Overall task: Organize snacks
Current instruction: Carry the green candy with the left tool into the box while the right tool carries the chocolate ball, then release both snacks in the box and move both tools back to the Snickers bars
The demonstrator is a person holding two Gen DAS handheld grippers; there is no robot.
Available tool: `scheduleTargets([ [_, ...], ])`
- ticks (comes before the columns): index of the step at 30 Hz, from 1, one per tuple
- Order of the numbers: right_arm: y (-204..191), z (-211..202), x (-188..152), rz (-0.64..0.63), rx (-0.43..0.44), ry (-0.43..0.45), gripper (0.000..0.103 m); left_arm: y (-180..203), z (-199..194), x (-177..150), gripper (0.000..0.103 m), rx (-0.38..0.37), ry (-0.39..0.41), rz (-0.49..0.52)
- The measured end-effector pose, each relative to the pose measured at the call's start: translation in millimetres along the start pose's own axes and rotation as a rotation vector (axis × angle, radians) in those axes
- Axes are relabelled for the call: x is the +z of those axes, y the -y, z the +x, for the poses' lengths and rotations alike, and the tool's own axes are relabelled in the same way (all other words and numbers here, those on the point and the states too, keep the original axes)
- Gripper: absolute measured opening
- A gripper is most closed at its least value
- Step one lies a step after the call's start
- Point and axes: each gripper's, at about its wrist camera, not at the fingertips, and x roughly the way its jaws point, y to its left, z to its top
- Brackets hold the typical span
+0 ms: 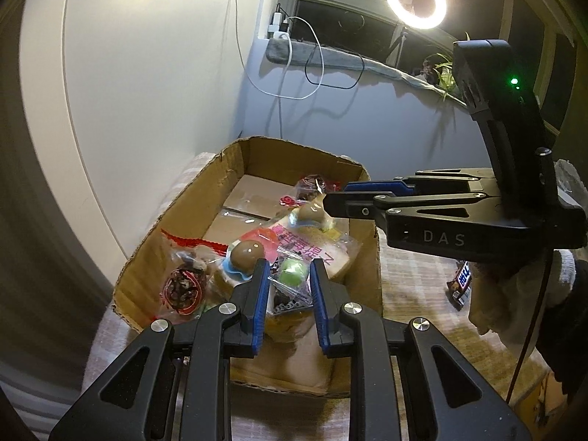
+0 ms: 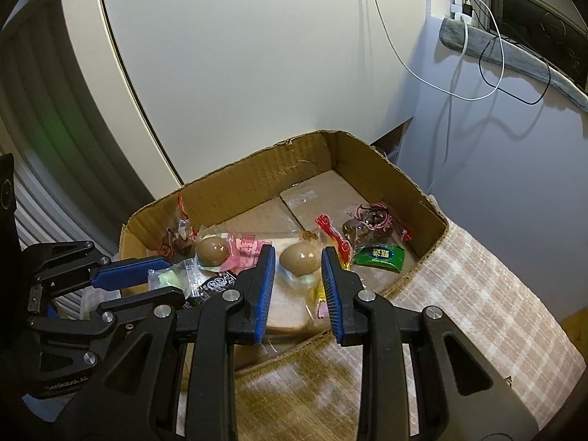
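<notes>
An open cardboard box (image 1: 253, 147) (image 2: 264, 176) holds several wrapped snacks. My left gripper (image 1: 288, 270) hangs over its near end, shut on a clear packet with a green sweet (image 1: 293, 275). In the right wrist view that gripper (image 2: 172, 281) comes in from the left, the same packet (image 2: 171, 279) at its tips. My right gripper (image 2: 298, 255) is shut on a clear packet with a brown egg (image 2: 299, 259). From the left wrist view it (image 1: 329, 200) reaches in from the right, the egg (image 1: 312, 215) hanging at its tips above the box.
In the box lie a second egg packet with a pink label (image 2: 215, 250), red-printed packets (image 1: 180, 286) (image 2: 371, 224) and a green packet (image 2: 378, 255). A chocolate bar (image 1: 461, 283) lies on the checked tablecloth (image 2: 477, 294). A gloved hand (image 1: 533, 286) holds the right gripper. Cables hang behind.
</notes>
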Motion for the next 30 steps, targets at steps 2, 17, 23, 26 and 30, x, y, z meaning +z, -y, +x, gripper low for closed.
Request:
scheduleTargets([
  [2,-0.4,-0.8,0.2,-0.002,-0.004,0.003,0.028,0.1,0.2,0.0,0.021,0.003,0.0,0.001],
  [17,12.9,-28.2,-4.3,0.018,-0.064,0.064,0.079,16.0,-4.3,2.6,0.021,0.011,0.008,0.018],
  [23,29.2,-45.3,-12.9,0.052,-0.074,0.081,0.085,30.7,-7.2,4.6,0.021,0.004,0.014,0.042],
  [26,40.5,-54.8,-19.9,0.074,-0.077,0.086,0.087,39.5,-7.9,5.2,0.021,-0.002,0.016,0.055],
  [30,54.3,-67.8,-30.8,0.097,-0.094,0.098,0.091,54.0,-7.7,5.4,0.021,-0.012,0.016,0.078],
])
